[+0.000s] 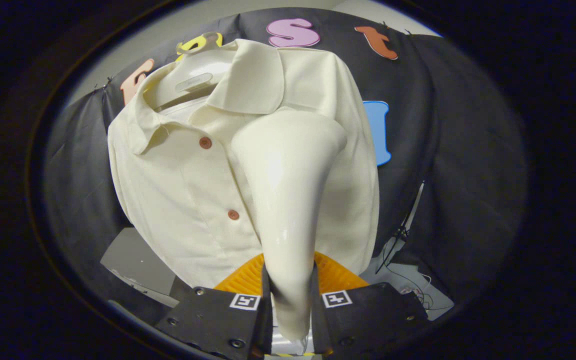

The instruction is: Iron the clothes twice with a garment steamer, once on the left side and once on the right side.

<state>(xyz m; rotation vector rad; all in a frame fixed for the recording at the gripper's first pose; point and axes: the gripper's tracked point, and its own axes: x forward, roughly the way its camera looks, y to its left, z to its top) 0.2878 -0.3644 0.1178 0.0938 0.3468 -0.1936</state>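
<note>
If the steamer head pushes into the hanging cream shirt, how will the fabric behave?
The cream button-up shirt probably yields and swings: it hangs from a white hanger. The glossy cream steamer, clamped between the gripper fingers, looks rigid and likely glides.

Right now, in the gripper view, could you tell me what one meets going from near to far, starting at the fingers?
Gripper shut on the steamer → cream shirt → white hanger → black cloth wall.

Rides on the gripper (290, 280), looking forward along both fingers, which clamp the cream garment steamer (288, 200) at the bottom. Faces a cream shirt (178, 185) hung on the booth wall, close up, angled slightly upward toward its collar.
</note>
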